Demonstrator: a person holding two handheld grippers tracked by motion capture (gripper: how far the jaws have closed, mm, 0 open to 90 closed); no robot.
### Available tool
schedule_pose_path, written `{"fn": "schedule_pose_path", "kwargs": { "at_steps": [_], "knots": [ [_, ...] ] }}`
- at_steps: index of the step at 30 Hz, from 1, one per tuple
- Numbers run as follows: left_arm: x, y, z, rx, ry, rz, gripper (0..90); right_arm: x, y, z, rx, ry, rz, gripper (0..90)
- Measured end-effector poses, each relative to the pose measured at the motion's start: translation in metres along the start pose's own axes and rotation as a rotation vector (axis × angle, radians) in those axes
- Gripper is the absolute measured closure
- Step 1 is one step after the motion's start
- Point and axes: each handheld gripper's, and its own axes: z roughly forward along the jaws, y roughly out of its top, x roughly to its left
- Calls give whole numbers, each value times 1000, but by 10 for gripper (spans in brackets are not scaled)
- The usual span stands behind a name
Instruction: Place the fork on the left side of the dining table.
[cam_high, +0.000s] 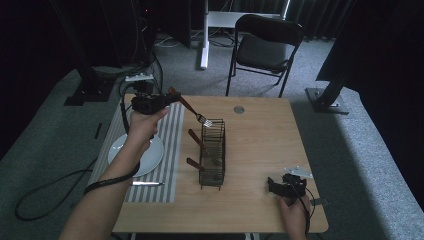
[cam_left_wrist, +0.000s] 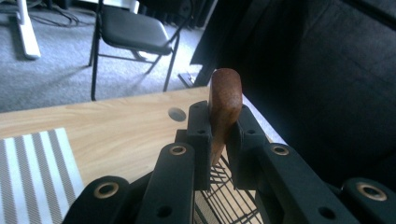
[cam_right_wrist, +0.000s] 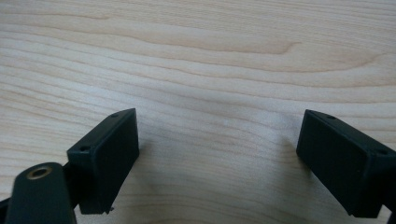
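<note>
A: The person's left forearm is reaching up from the bottom edge over the white plate (cam_high: 148, 159) and the striped placemat (cam_high: 170, 150); the left gripper (cam_high: 167, 100) is hanging raised above the mat's far end, pointing right toward the wire basket (cam_high: 213, 152).

B: And its fingers (cam_left_wrist: 200, 140) are pressing together on the wooden handle of a fork (cam_high: 192, 111); in the left gripper view the rounded brown handle end is sticking up between the two black pads, gripped on both sides.

A: The fork is slanting down and to the right in the high view; its metal tines are hovering just at the basket's far top rim; whether they are touching the wire, I cannot tell.

B: Two more wooden-handled utensils (cam_high: 197, 139) are leaning inside that basket already; a knife (cam_high: 146, 183) is lying on the mat near the plate.

A: Over to the right hand (cam_high: 295, 212), coming in at the near right corner of the table (cam_high: 260, 145); the right gripper (cam_high: 272, 184) is resting low there, well apart from the basket.

B: Its fingers (cam_right_wrist: 108, 154) are standing wide apart in the right gripper view; bare pale wood grain is lying between them, nothing gripped.
</note>
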Motion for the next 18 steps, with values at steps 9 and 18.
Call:
{"fn": "schedule_pose_path", "kwargs": {
  "at_steps": [9,18],
  "knots": [
    [19,-2,-19,-24,51,-30,806,0,0,0,0,0,0,126],
    [52,-7,-34,-36,126,-68,806,0,0,0,1,0,1,126]
  ]
}}
